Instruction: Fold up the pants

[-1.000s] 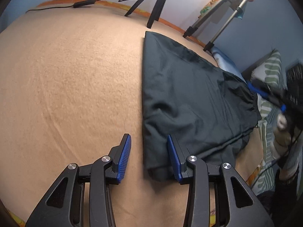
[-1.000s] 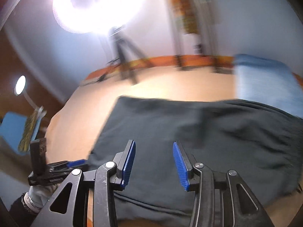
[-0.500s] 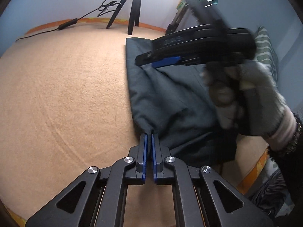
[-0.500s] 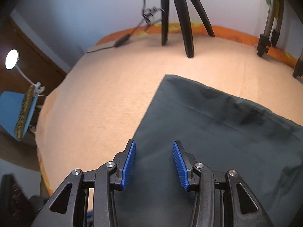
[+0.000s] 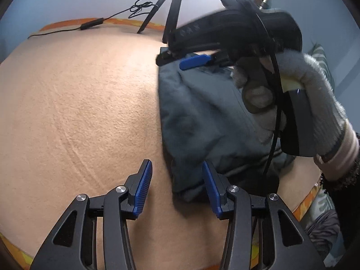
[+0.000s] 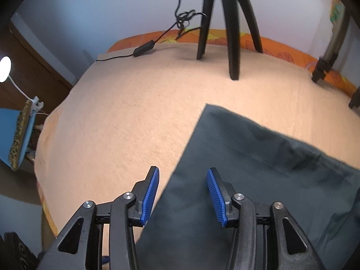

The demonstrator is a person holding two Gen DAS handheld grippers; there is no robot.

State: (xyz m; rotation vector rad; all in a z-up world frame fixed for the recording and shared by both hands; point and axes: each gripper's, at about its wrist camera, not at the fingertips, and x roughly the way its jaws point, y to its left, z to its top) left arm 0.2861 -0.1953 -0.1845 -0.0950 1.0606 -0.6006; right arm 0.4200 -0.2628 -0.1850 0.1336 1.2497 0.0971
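Note:
Dark grey-green pants point(image 5: 202, 117) lie folded on a peach blanket point(image 5: 78, 101). My left gripper point(image 5: 177, 186) is open and empty, its jaws on either side of the pants' near left corner. My right gripper point(image 6: 183, 193) is open and empty, low over the pants point(image 6: 247, 175) near their left edge. In the left wrist view the right gripper point(image 5: 193, 61), held by a gloved hand point(image 5: 303, 94), hovers over the far end of the pants and hides part of them.
A black tripod point(image 6: 227, 29) and a cable with an inline box point(image 6: 144, 48) stand at the far edge of the bed. A second tripod foot point(image 6: 321, 69) is at far right. An orange sheet border point(image 6: 281, 49) marks the bed edge.
My left gripper, shut at the pants' near corner half a second ago, has opened. My right gripper has moved further over the pants towards their far left edge.

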